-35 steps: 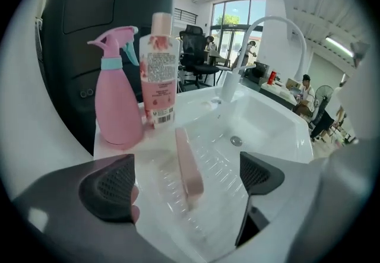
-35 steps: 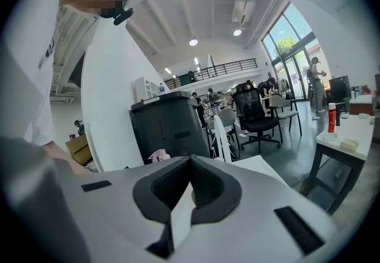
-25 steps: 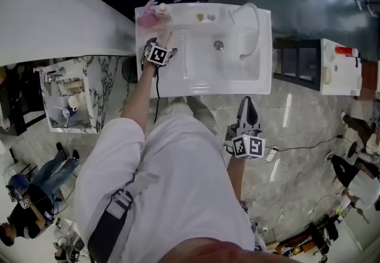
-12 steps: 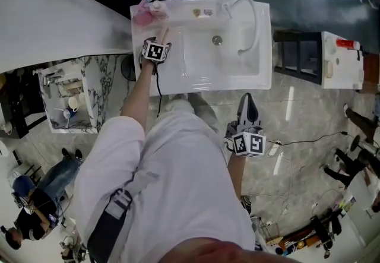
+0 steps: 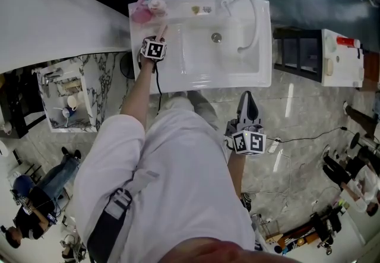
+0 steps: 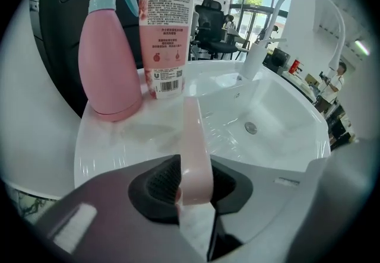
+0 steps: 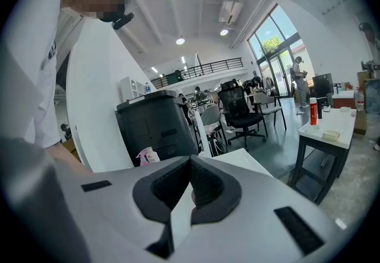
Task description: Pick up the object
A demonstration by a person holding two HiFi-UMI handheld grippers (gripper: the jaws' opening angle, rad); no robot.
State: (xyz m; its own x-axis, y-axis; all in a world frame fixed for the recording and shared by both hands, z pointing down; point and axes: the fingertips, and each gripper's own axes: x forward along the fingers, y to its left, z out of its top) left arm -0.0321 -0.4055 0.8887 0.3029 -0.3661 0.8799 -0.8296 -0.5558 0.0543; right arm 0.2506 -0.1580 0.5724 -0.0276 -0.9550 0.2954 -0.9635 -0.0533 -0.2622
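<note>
The left gripper (image 6: pixel 193 192) has just been closing its jaws. Now they pinch the near end of the pink stick (image 6: pixel 196 131), low in the middle of the left gripper view. The stick reaches out over the white sink (image 6: pixel 119 146) edge, and a pink spray bottle (image 6: pixel 110 60) stands at the upper left. The stick looks thin, light, hard and smooth (so it may slip or swing). A hold nearer its middle would likely be steadier. The right gripper (image 7: pixel 190 187) is closed and holds nothing.

Right claw (image 7: pixel 190 167) jaws together, before black cabinet (image 7: pixel 155 125)
</note>
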